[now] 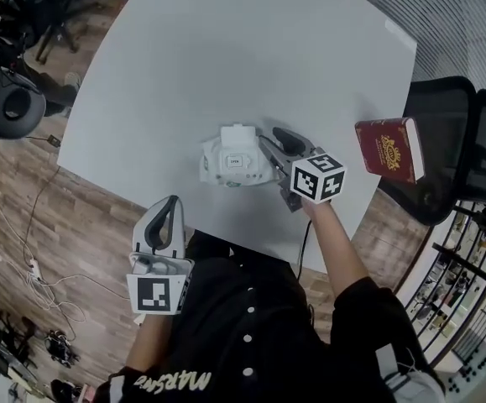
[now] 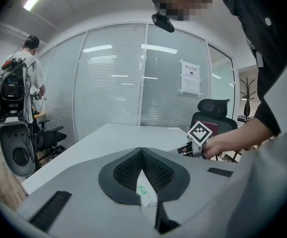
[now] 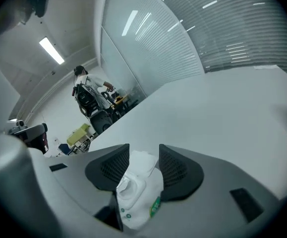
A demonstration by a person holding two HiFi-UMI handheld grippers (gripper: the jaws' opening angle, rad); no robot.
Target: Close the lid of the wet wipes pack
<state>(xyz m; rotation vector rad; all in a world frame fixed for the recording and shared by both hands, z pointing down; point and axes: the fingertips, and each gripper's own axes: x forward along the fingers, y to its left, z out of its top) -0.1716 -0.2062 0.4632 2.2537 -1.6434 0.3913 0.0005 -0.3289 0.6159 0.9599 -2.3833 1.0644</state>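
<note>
The white wet wipes pack (image 1: 234,161) lies near the middle of the white table (image 1: 251,49). Its lid flap (image 1: 237,134) stands open on the far side. My right gripper (image 1: 269,139) hovers just right of the pack, its jaws open. In the right gripper view (image 3: 144,148) the pack (image 3: 139,195) shows between and below the jaws, apart from the pads, with the oval opening (image 3: 125,185) uncovered. My left gripper (image 1: 171,201) hangs at the table's near edge, well short of the pack. Its fingertips meet (image 2: 142,151), with only a sliver of the pack (image 2: 146,195) seen below them.
A red book (image 1: 387,149) sits at the table's right edge, next to a black office chair (image 1: 454,154). More chairs (image 1: 45,11) and cables (image 1: 33,267) are on the wooden floor at the left. A person (image 2: 30,66) stands by a desk beyond the table.
</note>
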